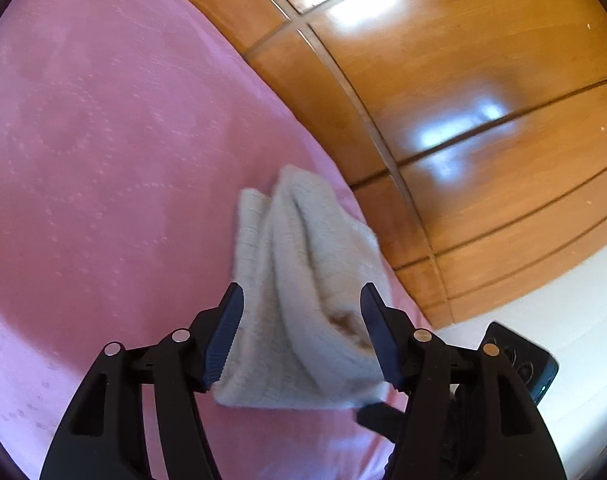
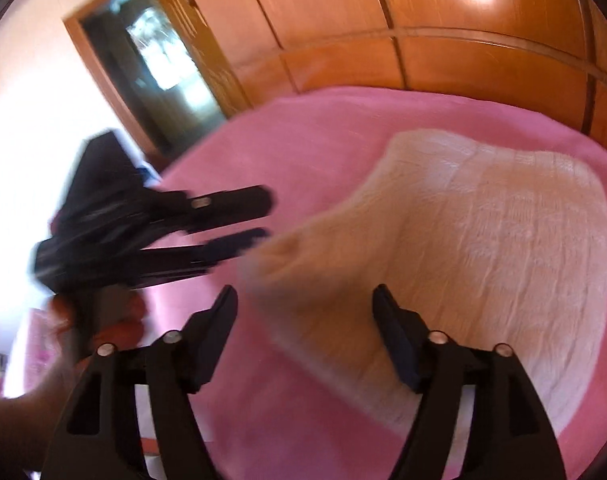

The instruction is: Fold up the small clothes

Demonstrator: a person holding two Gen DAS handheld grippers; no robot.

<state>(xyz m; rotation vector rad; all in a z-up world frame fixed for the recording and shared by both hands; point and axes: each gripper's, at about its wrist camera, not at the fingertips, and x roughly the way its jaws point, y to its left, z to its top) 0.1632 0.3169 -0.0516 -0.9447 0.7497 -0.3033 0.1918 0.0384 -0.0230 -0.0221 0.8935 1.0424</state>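
Observing one small garment in work. The cream knitted garment [image 1: 303,248] lies on the pink bedspread [image 1: 83,140], close to the bedspread's edge that faces the wooden wardrobe [image 1: 463,80]. In the right wrist view most of it is spread flat on the bedspread, and one end is gathered into a soft ridge toward the bedspread's left side. The left wrist view shows that end as raised pleats.

Left gripper [image 1: 301,292]: jaws apart, hanging over the bedspread with the bunched end showing between its fingers. Seen from the right side, only pink shows in the gap, so I judge it is not pinching the knit. Blur leaves some doubt. The person's hand [image 2: 99,316] carries it just off the bedspread's left edge.

Right gripper [image 2: 305,292]: jaws stand wide, low over the bedspread's middle and straddling the near edge of the garment. The pads are clear of the cloth, and nothing is held.

Judgement: neither gripper holds the garment, so its own weight keeps it where it lies. The flat part is probably the base for a fold, and the ridge is slack to be drawn out or laid over. The next grasp should take an edge, not the ridge. Thick knit may spring open when released.
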